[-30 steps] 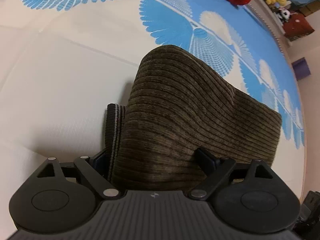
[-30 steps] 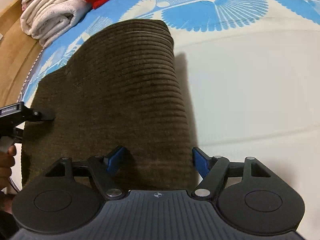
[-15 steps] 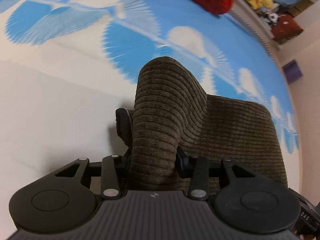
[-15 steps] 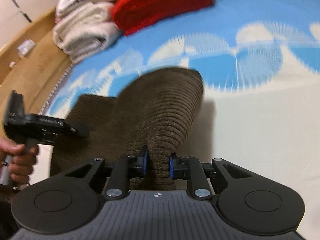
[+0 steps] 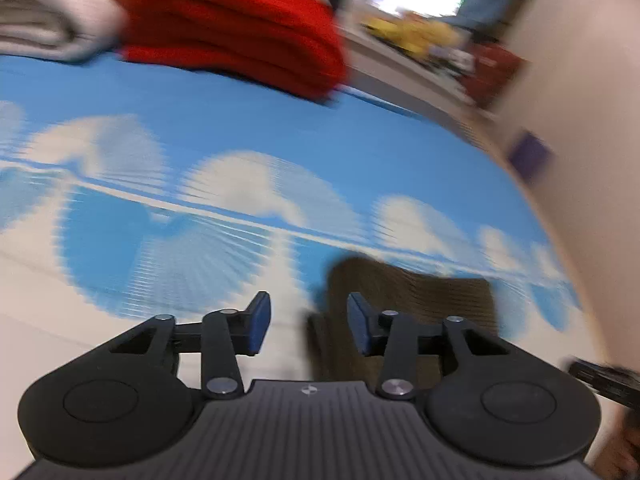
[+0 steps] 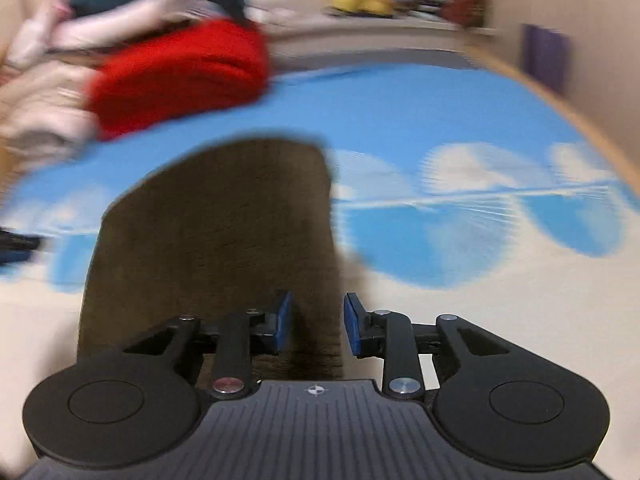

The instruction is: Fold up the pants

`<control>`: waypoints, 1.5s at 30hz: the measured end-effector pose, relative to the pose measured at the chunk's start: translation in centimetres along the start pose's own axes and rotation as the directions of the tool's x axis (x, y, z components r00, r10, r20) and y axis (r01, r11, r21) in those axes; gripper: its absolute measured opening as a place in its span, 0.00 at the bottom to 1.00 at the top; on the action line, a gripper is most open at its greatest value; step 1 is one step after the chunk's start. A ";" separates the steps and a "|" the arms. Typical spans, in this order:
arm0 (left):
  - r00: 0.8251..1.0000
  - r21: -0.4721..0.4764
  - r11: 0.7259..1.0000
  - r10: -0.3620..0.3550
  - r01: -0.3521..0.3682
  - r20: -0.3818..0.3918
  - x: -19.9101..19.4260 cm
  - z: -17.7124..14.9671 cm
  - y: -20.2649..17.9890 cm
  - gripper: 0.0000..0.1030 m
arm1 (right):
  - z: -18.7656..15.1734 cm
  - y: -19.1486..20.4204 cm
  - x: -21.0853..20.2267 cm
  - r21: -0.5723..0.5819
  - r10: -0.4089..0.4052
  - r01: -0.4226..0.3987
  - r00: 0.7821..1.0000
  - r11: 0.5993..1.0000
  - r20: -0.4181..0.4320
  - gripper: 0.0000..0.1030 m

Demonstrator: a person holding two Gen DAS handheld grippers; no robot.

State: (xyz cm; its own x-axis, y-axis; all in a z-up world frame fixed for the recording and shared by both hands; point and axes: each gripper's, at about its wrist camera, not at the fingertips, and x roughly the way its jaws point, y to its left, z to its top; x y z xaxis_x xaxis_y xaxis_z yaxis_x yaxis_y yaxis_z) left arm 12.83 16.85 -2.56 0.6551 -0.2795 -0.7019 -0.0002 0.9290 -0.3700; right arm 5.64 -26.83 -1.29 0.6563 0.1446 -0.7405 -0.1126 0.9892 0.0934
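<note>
brown corduroy pants lie folded on the blue-and-white bedspread, long axis running near to far. right gripper, jaws apart and empty, straddles their right edge; left gripper, likewise parted, sits just left of them.

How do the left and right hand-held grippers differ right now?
The left hand-held gripper frames mostly bare bedspread, the pants lying off to its right; the right hand-held gripper has the pants' right edge between its fingers. The left's gap looks wider. Both are open, gripping nothing.
</note>
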 end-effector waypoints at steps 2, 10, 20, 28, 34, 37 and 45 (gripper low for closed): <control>0.999 0.114 0.993 -0.037 0.039 -0.016 0.3 -1.0 -2.1 0.43 | -0.5 0.0 0.4 -0.073 0.036 -0.038 0.999 0.997 -0.018 0.30; 0.946 0.413 0.908 0.069 0.071 -0.315 6.9 -8.2 -5.5 0.28 | -4.8 2.7 6.8 -0.344 0.048 -0.159 0.949 0.925 -0.312 0.29; 0.994 0.247 0.969 0.037 -0.011 -0.102 4.7 -3.5 -5.3 0.29 | 2.7 -1.2 7.8 -0.040 0.141 -0.143 0.989 0.989 -0.033 0.30; 0.994 0.237 0.967 0.086 -0.098 0.063 8.2 -1.6 -6.8 0.29 | 5.1 -1.3 14.4 0.067 0.015 -0.019 0.998 0.998 0.054 0.30; 0.980 0.269 0.945 0.198 -0.184 -0.025 12.4 -1.5 -5.2 0.26 | 4.8 -0.8 17.5 0.066 -0.065 0.064 0.998 0.996 0.013 0.38; 0.979 0.282 0.941 0.204 -0.189 -0.024 12.6 -1.3 -5.5 0.26 | 5.2 -0.6 18.3 0.071 -0.091 0.091 0.996 0.993 -0.001 0.37; 0.981 0.281 0.944 0.191 -0.174 -0.033 12.3 -1.4 -5.4 0.27 | 5.5 -0.3 19.4 0.099 -0.117 0.118 0.993 0.988 -0.023 0.35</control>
State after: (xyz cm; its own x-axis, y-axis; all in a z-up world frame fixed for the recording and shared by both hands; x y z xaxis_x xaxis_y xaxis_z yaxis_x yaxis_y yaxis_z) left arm 19.89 8.09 -10.06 0.6175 -0.1051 -0.7795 0.0980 0.9936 -0.0564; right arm 22.46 -24.18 -12.04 0.6477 0.0277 -0.7614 0.0405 0.9967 0.0707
